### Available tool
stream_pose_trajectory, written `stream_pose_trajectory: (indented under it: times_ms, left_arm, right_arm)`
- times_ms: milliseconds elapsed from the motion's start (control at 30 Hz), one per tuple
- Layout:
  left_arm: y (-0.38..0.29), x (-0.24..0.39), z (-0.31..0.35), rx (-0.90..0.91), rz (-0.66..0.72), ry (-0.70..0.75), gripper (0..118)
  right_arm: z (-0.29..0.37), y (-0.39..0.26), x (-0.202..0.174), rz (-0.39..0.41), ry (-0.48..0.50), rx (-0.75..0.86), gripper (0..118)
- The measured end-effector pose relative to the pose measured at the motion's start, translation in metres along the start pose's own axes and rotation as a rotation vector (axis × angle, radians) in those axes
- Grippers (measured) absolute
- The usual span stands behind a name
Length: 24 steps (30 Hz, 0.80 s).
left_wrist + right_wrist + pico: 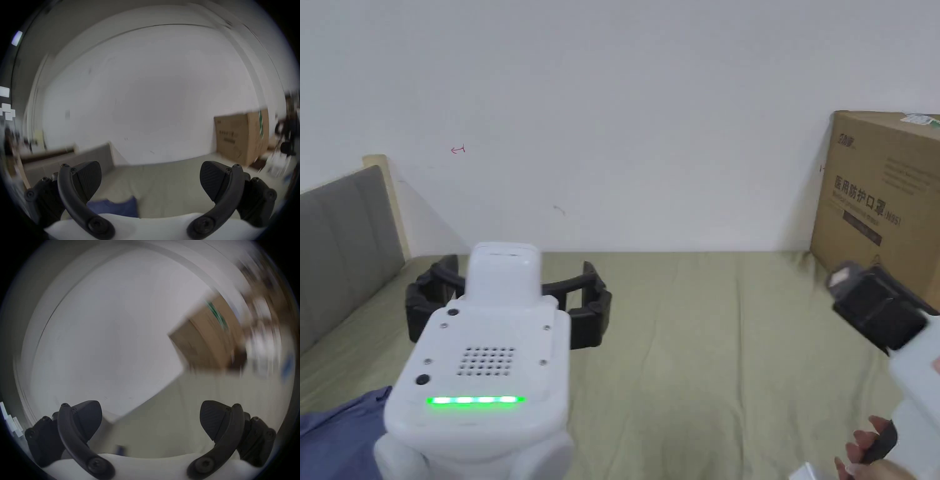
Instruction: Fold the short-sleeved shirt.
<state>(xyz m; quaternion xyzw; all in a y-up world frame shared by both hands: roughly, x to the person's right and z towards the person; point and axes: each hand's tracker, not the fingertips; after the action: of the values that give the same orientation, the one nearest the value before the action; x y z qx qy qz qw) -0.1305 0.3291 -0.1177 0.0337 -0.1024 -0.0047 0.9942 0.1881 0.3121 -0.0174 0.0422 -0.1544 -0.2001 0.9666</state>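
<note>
**Still nothing gripped: both tools up, shirt at the near edge**

Nearest, the crumpled blue short-sleeved shirt lies at the bed's near left edge, on the olive-green sheet. Above it the white left gripper hangs with jaws spread wide and empty. The right gripper, also wide open, holds nothing. Farther off stands a brown cardboard box. Judged risk: reaching down blind may pinch sheet along with shirt.

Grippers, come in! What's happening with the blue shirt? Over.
Left gripper open, empty. Right gripper open, empty. Blue shirt on the green sheet, untouched. Cardboard box far right, not blocking.
</note>
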Motion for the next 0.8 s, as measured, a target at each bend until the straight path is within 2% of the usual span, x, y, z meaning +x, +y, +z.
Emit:
stream_pose_trajectory:
  times_ms: [33, 67, 133, 167, 267, 433, 567, 800]
  left_arm:
    - [-0.006, -0.002, -0.001, -0.007, 0.025, 0.011, 118]
    - [-0.01, -0.005, -0.001, -0.01, 0.042, 0.016, 118]
    - [-0.02, -0.008, -0.001, -0.013, 0.027, 0.029, 118]
    - [-0.025, -0.003, 0.003, -0.013, 0.016, 0.029, 118]
    - [-0.037, -0.004, 0.011, 0.005, 0.011, -0.028, 117]
    - [-0.038, 0.004, 0.018, 0.038, -0.047, -0.02, 117]
    - [-0.04, 0.006, 0.014, 0.036, -0.068, -0.021, 117]
    - [-0.042, 0.01, 0.012, 0.018, -0.051, -0.026, 117]
  right_arm:
    - [0.005, -0.007, -0.016, 0.208, 0.002, 0.044, 118]
    - [0.01, -0.015, -0.027, 0.34, -0.031, 0.091, 118]
    - [0.014, -0.035, -0.04, 0.518, -0.101, 0.151, 118]
    - [0.014, -0.04, -0.039, 0.53, -0.095, 0.143, 118]
    - [0.015, -0.052, -0.028, 0.456, 0.009, 0.071, 118]
    - [0.012, -0.052, -0.023, 0.472, -0.021, 0.052, 118]
    - [0.011, -0.045, -0.022, 0.389, -0.027, 0.038, 118]
    - [0.011, -0.042, -0.018, 0.364, -0.044, 0.023, 118]
